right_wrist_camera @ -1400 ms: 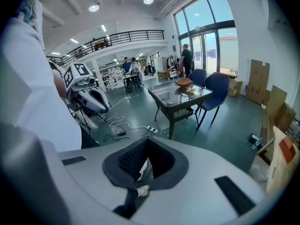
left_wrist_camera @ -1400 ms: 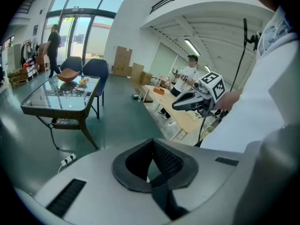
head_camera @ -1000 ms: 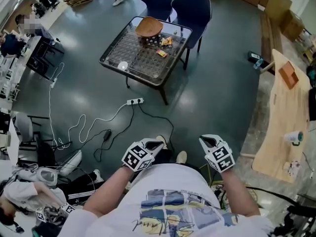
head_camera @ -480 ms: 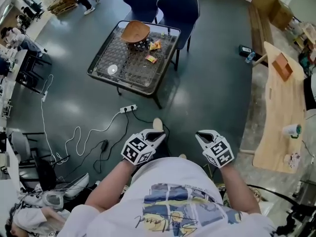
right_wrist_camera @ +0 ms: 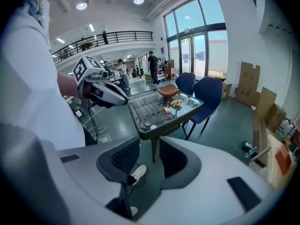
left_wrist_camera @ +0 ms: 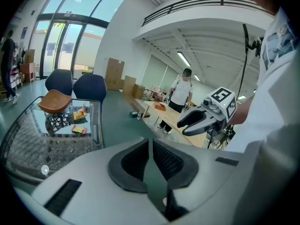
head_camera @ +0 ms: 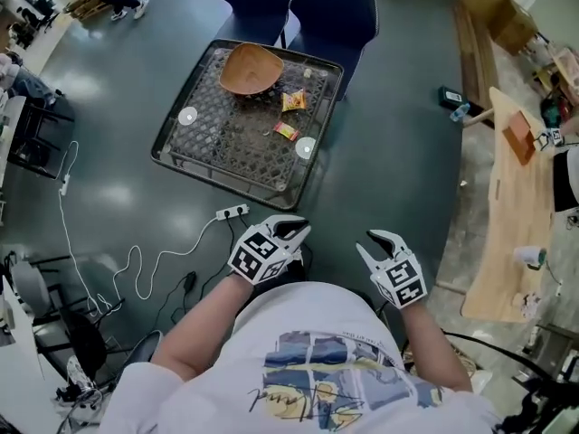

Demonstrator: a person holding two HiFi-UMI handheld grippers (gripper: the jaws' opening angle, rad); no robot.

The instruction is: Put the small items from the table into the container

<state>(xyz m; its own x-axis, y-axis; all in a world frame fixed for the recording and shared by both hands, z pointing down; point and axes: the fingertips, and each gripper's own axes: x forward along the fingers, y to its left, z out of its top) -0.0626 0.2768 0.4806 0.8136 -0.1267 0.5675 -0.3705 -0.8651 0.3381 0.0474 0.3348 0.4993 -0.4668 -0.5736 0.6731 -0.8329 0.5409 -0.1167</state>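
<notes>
Closest in, the left gripper (head_camera: 297, 232) has its jaws pressed together on nothing, while the right gripper (head_camera: 373, 240) is opening, with only floor showing through its gap. Both hang in front of the person's shirt (head_camera: 317, 369), well short of the table (head_camera: 194, 156) beyond the power strip (head_camera: 231, 212). This looks like the approach: nothing is picked up yet. Two packets (head_camera: 293, 101) lie on the tabletop near the bowl (head_camera: 251, 68), with chairs (head_camera: 339, 12) behind. Next comes stepping within reach and lowering open jaws around the nearer packet. The packet print and the shirt's scrawl are too small to read.
</notes>
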